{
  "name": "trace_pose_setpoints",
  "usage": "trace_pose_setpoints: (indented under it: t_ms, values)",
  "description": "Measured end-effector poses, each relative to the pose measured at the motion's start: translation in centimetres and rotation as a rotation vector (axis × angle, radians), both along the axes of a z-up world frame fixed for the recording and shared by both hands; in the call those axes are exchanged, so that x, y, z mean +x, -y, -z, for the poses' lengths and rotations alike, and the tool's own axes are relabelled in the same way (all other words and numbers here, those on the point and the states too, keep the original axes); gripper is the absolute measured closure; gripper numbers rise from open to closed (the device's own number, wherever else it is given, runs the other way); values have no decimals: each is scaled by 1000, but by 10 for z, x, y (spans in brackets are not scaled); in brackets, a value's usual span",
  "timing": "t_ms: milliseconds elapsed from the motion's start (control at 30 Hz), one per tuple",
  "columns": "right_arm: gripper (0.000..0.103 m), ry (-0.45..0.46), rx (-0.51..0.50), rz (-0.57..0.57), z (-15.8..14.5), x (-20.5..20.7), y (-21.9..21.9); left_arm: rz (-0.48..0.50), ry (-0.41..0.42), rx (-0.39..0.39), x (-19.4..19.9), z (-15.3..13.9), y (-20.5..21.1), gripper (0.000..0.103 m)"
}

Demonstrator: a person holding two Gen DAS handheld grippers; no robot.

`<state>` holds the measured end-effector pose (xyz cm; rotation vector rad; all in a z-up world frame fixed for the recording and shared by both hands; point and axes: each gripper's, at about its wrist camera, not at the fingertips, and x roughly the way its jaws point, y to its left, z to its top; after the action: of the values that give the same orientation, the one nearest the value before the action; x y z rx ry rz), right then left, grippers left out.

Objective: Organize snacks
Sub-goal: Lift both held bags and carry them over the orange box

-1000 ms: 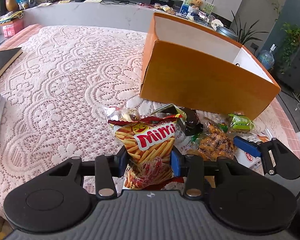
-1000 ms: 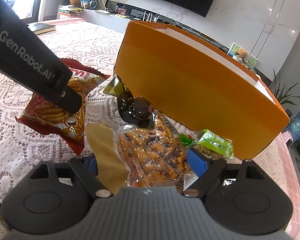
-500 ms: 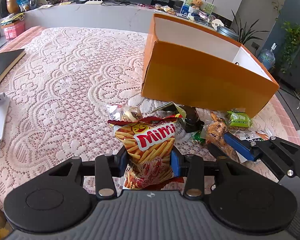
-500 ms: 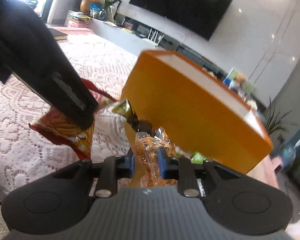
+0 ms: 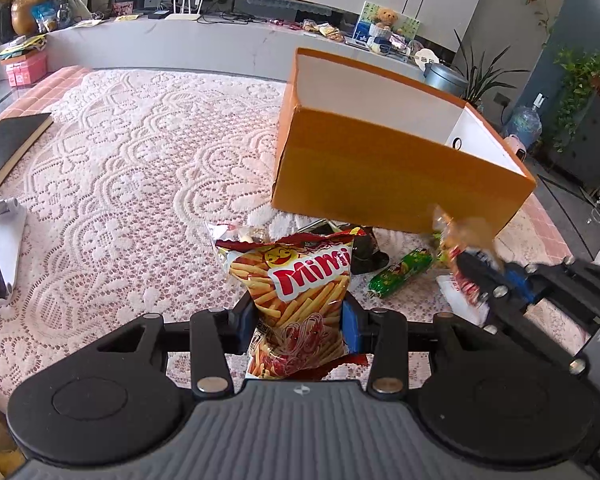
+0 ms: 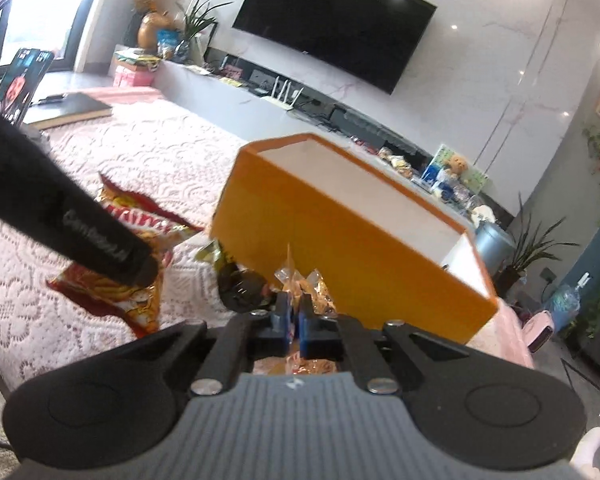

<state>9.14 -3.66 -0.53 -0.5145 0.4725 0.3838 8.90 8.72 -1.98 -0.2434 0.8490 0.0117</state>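
Since a second ago the right gripper [image 6: 294, 316] has closed its jaws, which stood wide around the clear packet of orange snacks [image 6: 308, 280], and they now pinch that packet tightly between the blue pads; the packet has come up off the lace tablecloth [image 5: 132, 184] and hangs blurred in front of the near wall of the orange box [image 5: 384, 176], whose white inside is open to view. Ahead of this gripper and slightly to its left lies a dark glossy packet [image 6: 240, 288] on the cloth. The left gripper [image 5: 298, 320] has kept its place, its jaws set at a middling width and pressed on both sides of the red Mimi chip bag [image 5: 296, 280], which stands upright between the pads with its top edge pointing toward the box. Just beyond that bag, to the right of the left gripper, a green wrapped snack [image 5: 402, 274] lies on the cloth near the box's front corner. Far to the left gripper's left rests a black book [image 5: 8, 140] at the cloth's edge
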Motion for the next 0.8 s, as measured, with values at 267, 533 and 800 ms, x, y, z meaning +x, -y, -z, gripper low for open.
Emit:
trace_pose_setpoints:
  t_ms: [267,533,800]
  values:
    - [103,-4,80,9,-37,2,16,30,30,-13,-2,-21,7,55]
    - [103,-42,198,-12,-75,11,36,67,75,-14,8,-52,10,56]
    - [103,-15,242,-41,-113,31,47,105,136,-17,34,-83,15,57]
